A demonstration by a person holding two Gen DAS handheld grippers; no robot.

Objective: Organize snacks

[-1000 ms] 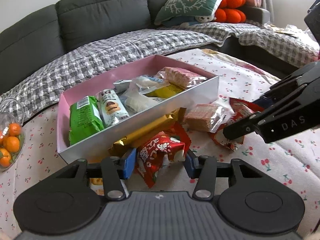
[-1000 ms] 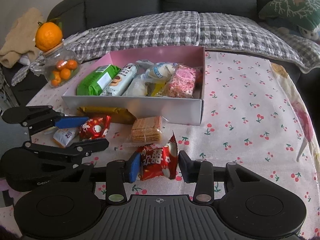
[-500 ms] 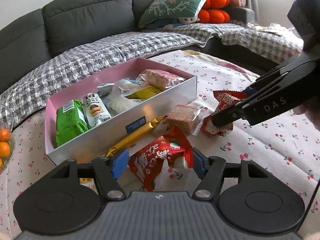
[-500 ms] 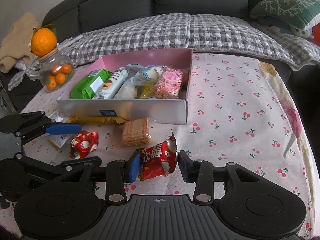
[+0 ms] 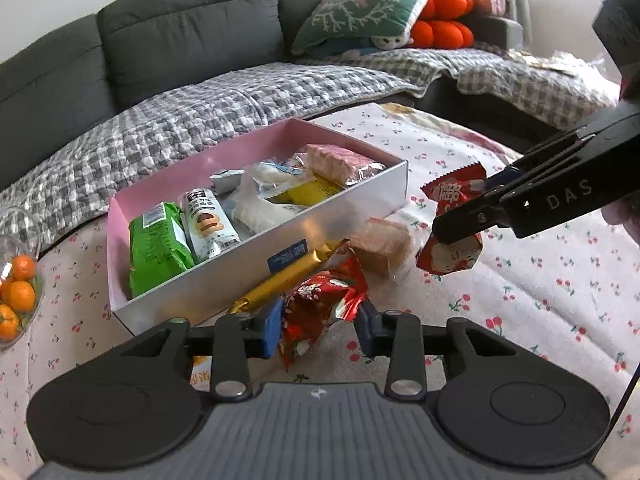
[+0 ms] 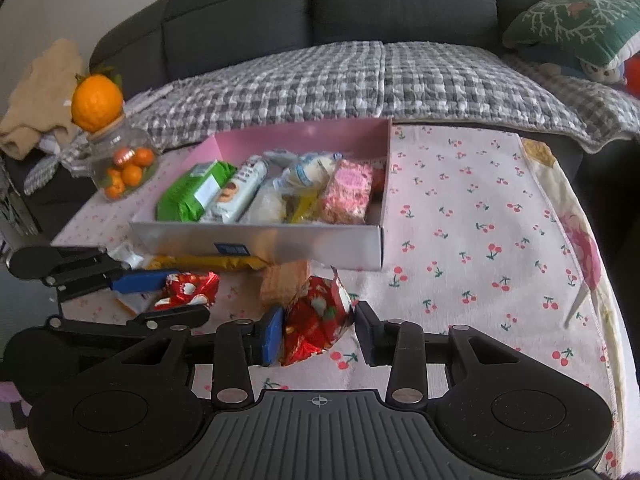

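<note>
My left hand-held gripper [image 5: 320, 330] is clamped on a red foil snack packet [image 5: 320, 304], crinkled and shiny, printed with white characters and a small cartoon figure. The packet sits low over the cherry-print cloth on the desk [image 5: 540, 300], just in front of the box. My right hand-held gripper [image 6: 318, 330] grips a second red packet [image 6: 316, 320] of the same kind, its serrated top edge sticking up between the blue-padded fingers [image 6: 272, 334]; in the left wrist view that packet [image 5: 452, 224] hangs clear above the cloth, to the right of the box.

The box [image 5: 344, 216] is shallow, silver outside and pink inside, with a small blue label on its near wall. It holds a green packet [image 5: 158, 246], a white biscuit packet with a brown picture [image 5: 208, 224], some clear-wrapped white pieces, a yellow packet and a pink wafer pack [image 5: 340, 160], laid side by side. Against the near wall on the cloth lie a long gold wrapper [image 5: 288, 280] and a clear-wrapped stack of wafers [image 5: 382, 244].

A jar of small oranges [image 6: 120, 164] stands left of the box.
</note>
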